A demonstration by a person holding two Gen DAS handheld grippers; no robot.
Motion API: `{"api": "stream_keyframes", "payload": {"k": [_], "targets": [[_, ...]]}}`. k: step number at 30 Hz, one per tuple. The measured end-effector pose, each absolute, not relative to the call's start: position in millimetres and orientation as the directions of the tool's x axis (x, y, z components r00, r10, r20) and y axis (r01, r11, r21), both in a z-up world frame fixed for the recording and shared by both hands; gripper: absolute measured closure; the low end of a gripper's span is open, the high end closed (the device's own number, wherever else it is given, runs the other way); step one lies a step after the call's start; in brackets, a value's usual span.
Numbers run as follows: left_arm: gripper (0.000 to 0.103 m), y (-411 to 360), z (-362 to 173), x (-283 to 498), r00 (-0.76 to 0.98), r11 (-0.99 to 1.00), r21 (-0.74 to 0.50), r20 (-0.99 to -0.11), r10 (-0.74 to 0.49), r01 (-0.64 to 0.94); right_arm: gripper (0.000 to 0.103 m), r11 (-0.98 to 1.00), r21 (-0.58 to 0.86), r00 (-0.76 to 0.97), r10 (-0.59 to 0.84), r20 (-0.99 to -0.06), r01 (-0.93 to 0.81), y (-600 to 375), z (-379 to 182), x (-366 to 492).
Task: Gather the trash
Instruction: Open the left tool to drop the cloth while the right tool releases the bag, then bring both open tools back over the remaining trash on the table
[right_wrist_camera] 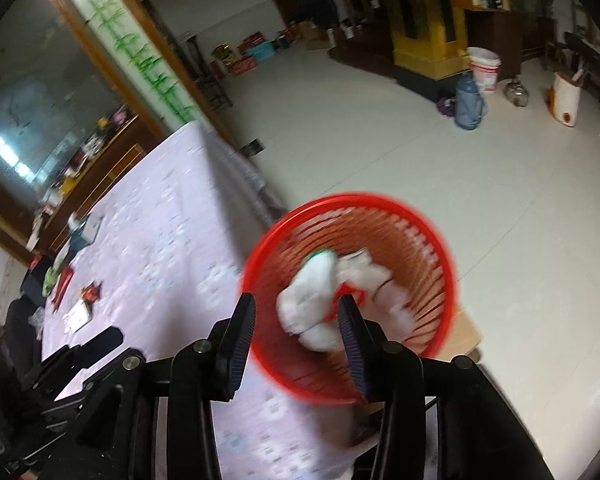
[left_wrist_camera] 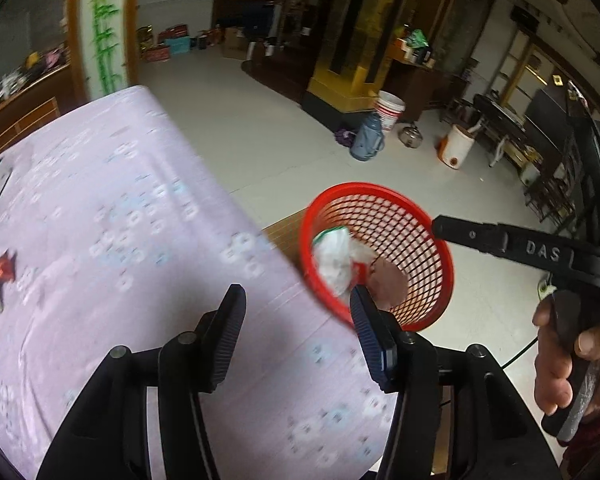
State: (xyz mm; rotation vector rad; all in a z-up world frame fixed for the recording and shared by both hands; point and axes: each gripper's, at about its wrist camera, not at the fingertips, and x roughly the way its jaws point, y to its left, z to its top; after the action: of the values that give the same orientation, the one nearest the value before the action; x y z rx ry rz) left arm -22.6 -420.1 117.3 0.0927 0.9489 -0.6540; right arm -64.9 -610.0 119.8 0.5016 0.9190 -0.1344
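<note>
Left wrist view: my left gripper [left_wrist_camera: 296, 316] hangs over the table [left_wrist_camera: 100, 200], jaws apart, empty. Red basket [left_wrist_camera: 380, 256] beside the table edge holds crumpled white trash [left_wrist_camera: 334, 256]; wrappers [left_wrist_camera: 2, 266] remain far left.

Right wrist view: my right gripper [right_wrist_camera: 296, 326] is spread, empty, above the basket [right_wrist_camera: 420, 216]. I judge the next reach should go leftward, low and square to the wrappers [right_wrist_camera: 90, 294].

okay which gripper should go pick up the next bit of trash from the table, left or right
Probably left. The left hand-held gripper is open over the tablecloth, nearer the red wrapper. The right hand-held gripper, also open, faces the red basket.
</note>
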Motion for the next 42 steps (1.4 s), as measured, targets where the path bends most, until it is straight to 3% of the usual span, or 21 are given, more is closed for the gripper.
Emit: {"api": "stream_keyframes", "payload": {"k": [13,28,33,38,41,42], "targets": [[0.049,-276,129,-23,0.51,0.904,-0.204,-0.769,-0.385,0.374,0.057,0.916,0.379,0.551,0.25,-0.796,0.132,-483,117,-54],[0.048,-21,86,58,0.542,0.943,-0.321,-0.81,-0.224,-0.089,0.057,0.934,0.356,0.483,0.295,-0.825,0.037,-392,110,-37],[0.062,15,55,101,0.52,0.908,-0.393,-0.812,-0.267,-0.147,0.057,0.938,0.345,0.471,0.289,-0.833,0.035,-370,108,-26],[0.068,25,35,134,0.505,0.889,-0.432,-0.807,-0.305,-0.154,0.057,0.946,0.325,0.467,0.277,-0.84,0.023,-350,111,-10],[0.076,23,25,149,0.493,0.892,-0.434,-0.808,-0.321,-0.13,0.057,0.949,0.315,0.466,0.272,-0.842,0.015,-340,113,2],[0.085,23,22,153,0.49,0.889,-0.439,-0.808,-0.327,-0.13,0.057,0.95,0.313,0.464,0.272,-0.843,0.012,-336,113,7]]}}
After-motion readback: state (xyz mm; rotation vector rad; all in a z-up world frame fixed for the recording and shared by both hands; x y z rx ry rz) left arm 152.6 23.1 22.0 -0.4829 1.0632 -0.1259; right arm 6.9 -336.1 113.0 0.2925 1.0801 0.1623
